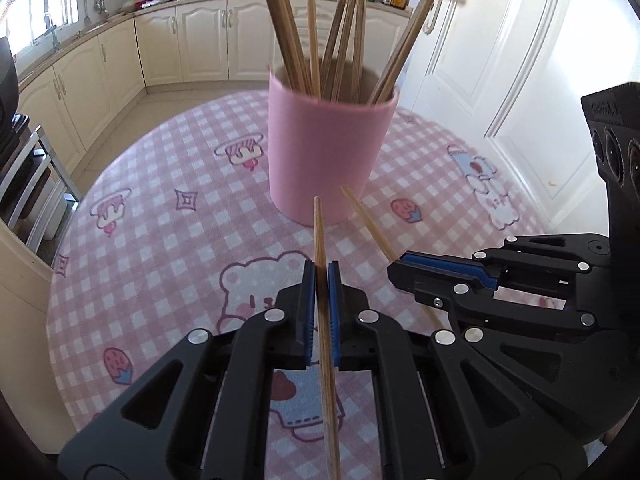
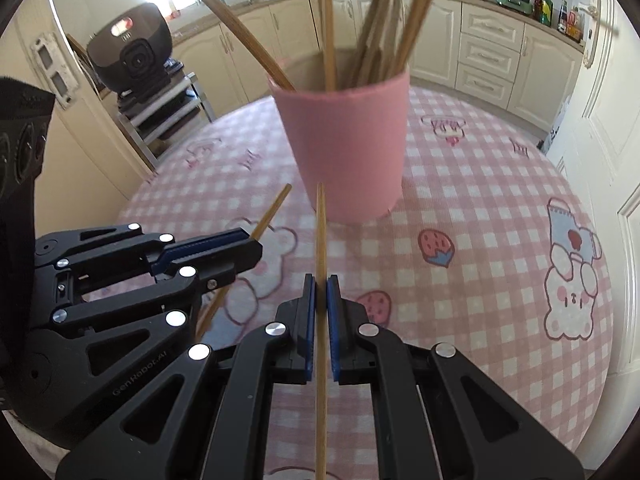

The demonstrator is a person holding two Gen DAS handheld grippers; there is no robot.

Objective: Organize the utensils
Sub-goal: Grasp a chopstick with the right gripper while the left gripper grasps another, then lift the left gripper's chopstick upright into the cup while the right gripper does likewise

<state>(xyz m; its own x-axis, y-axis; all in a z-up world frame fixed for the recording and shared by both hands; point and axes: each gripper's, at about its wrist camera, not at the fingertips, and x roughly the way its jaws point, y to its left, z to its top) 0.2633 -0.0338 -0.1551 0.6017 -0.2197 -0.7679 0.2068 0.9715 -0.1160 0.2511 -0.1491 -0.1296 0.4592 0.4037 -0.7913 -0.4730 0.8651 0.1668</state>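
A pink cup [image 1: 330,152] [image 2: 348,148] stands upright on the table with several wooden chopsticks leaning in it. In the left wrist view my left gripper [image 1: 321,270] is shut on a single chopstick [image 1: 320,232], whose tip points at the foot of the cup. My right gripper [image 1: 394,270] shows to its right, holding a second chopstick [image 1: 368,220]. The right wrist view has my right gripper [image 2: 321,280] shut on its chopstick [image 2: 321,232], aimed at the cup. There my left gripper [image 2: 256,248] sits to the left with its chopstick [image 2: 272,210]. Both grippers are close side by side, just short of the cup.
The round table wears a pink checked cloth [image 1: 160,240] with cartoon prints. A metal rack [image 1: 36,184] stands off its left edge, and a dark rice cooker [image 2: 128,48] sits on a shelf there. Cream cabinets run behind; a white door [image 1: 500,80] is on the right.
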